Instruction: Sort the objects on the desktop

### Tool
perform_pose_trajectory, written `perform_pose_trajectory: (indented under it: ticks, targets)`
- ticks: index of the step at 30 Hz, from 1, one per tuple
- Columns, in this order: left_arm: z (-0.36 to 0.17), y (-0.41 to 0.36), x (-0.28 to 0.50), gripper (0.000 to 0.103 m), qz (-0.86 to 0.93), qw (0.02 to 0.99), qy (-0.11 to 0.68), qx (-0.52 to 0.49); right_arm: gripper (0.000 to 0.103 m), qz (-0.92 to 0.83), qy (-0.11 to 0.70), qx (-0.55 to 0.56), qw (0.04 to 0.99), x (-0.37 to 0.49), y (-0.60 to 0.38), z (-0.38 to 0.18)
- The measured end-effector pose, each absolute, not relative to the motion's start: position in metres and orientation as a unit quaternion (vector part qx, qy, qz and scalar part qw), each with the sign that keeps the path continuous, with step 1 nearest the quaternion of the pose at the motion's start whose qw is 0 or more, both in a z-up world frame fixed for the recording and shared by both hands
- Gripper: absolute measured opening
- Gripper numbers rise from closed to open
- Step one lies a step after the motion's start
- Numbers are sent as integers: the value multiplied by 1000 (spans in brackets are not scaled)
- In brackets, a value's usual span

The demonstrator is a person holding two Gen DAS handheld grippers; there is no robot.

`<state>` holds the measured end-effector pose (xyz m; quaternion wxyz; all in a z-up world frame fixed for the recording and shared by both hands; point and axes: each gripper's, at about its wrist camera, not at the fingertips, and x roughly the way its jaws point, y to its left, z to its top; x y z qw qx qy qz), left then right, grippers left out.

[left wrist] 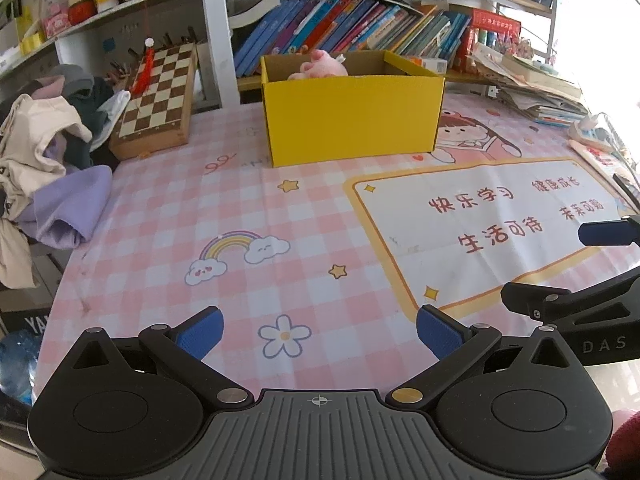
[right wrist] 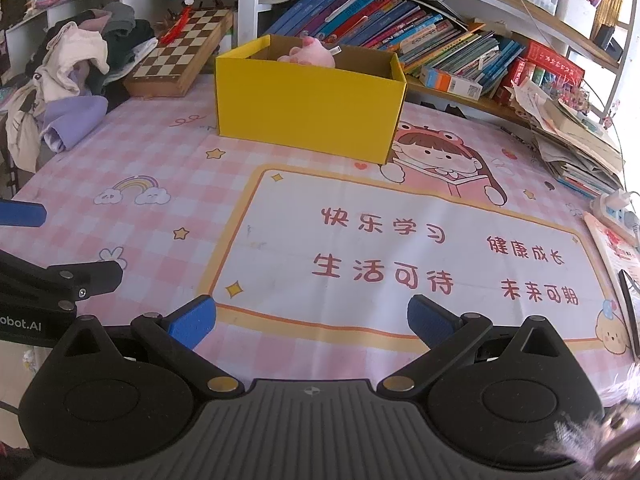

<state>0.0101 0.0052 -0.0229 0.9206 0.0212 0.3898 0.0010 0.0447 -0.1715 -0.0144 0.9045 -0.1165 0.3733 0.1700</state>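
The yellow box point(left wrist: 352, 116) stands open-topped toward the back of the worktop point(left wrist: 240, 208), on a pink checked cloth point(right wrist: 120, 152) printed with rainbows, stars and a cartoon girl. A pink plush toy point(left wrist: 320, 67) lies inside the box, only its upper part showing above the rim. Behind the box a row of books point(left wrist: 360, 32) leans on a low shelf. To the left of the box a wooden chessboard point(left wrist: 160, 92) is propped at a tilt, with a red tassel point(left wrist: 145, 70) hanging in front of it, and farther left of that sits a heap of clothes point(left wrist: 52, 152), its lilac piece spilling onto the cloth. To the right of the box, well apart, a stack of papers and booklets point(right wrist: 576, 136) lies at the edge of the worktop, with a white power strip point(right wrist: 618, 210) just in front of it.

The left tongs point(left wrist: 320, 334) hover over the cloth in front of the box, blue pads spread wide with nothing between them. The right tongs point(right wrist: 312, 320) are likewise wide and empty, over the white panel with red writing point(right wrist: 420, 256), also in front of the box. Each pair shows at the edge of the other's view, so they sit side by side, near but apart.
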Motion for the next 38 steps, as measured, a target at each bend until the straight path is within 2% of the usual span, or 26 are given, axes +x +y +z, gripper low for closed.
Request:
perform_pose_trajectory:
  ticks: [38]
  targets:
    - [-19, -5, 7, 103, -15, 926, 376, 24, 103, 162, 379, -107, 905, 43, -180, -15]
